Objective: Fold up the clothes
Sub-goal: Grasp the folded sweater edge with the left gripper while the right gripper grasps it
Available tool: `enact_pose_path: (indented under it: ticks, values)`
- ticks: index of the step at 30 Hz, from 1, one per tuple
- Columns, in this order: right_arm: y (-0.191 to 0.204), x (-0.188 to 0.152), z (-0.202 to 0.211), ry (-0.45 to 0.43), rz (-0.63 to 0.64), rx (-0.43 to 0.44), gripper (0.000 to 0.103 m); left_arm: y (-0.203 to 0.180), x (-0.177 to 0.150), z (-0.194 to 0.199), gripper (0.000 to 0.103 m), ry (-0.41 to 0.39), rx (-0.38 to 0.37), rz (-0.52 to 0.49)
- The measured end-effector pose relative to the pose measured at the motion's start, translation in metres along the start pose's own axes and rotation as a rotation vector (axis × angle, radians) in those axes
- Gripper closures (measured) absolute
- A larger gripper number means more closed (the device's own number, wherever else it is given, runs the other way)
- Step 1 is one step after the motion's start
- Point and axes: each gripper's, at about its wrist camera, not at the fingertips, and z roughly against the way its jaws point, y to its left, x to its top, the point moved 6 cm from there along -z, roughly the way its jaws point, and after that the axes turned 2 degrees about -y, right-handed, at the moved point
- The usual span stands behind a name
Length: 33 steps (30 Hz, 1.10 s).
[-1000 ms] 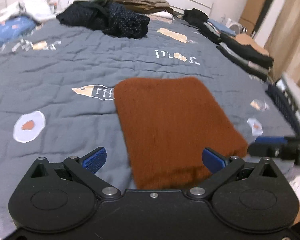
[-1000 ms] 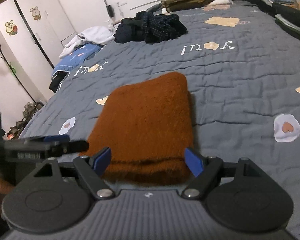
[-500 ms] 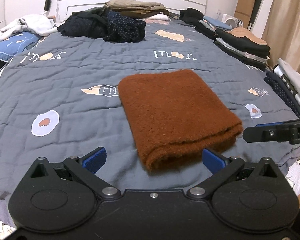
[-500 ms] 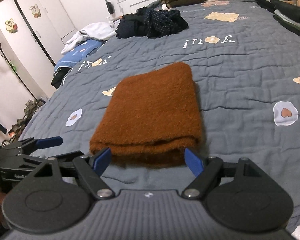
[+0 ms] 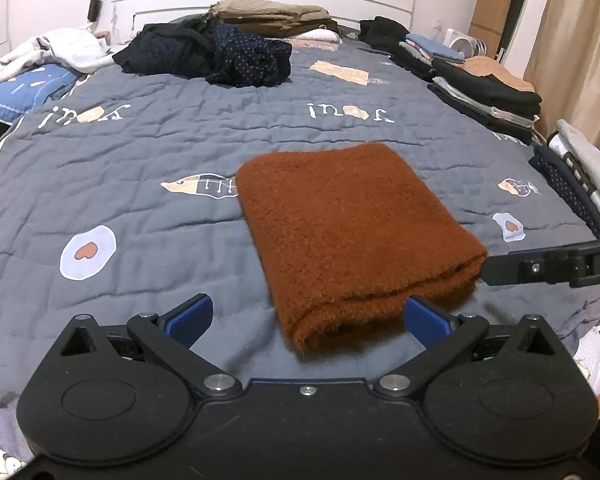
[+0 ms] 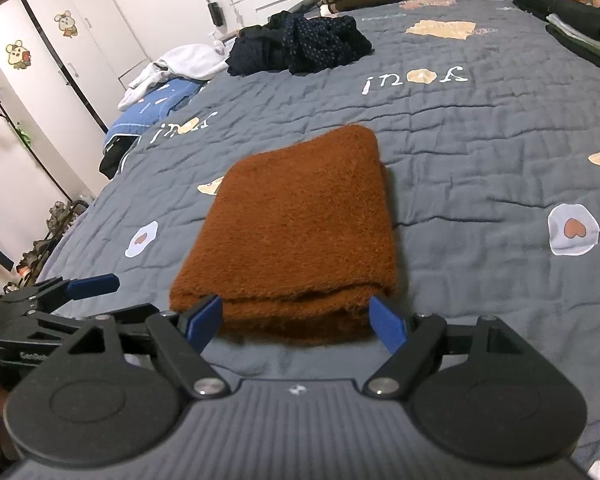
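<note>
Rust-brown fuzzy folded sweater (image 5: 352, 236) lies flat on the grey quilted bedcover (image 5: 140, 152); left gripper (image 5: 306, 318) and right gripper (image 6: 296, 320) have fingers spread wide, holding nothing.

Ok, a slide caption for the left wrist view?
Open left gripper before folded brown sweater on grey quilt.

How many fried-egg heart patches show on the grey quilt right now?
2. One fried-egg patch lies left of the folded rust-brown fuzzy garment, one to its right on the grey quilt. Others may be hidden.
</note>
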Motion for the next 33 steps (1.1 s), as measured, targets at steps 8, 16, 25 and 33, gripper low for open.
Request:
enact_pose_path:
  ticks: [8, 16, 25, 33]
  values:
    - [-0.007, 0.002, -0.004, 0.009, -0.012, -0.024, 0.023, 0.001, 0.008, -0.004, 0.000, -0.011, -0.013, 0.021]
    - [-0.010, 0.010, 0.000, -0.010, -0.052, 0.000, 0.023, 0.008, 0.016, -0.003, 0.000, -0.027, -0.021, 0.050]
    - [-0.010, 0.009, 0.003, -0.005, -0.052, 0.011, 0.023, 0.007, 0.026, 0.011, 0.000, -0.043, -0.030, 0.052]
    - [-0.017, 0.006, 0.010, -0.008, -0.060, 0.013, 0.023, 0.008, 0.032, 0.013, 0.000, -0.058, -0.035, 0.073]
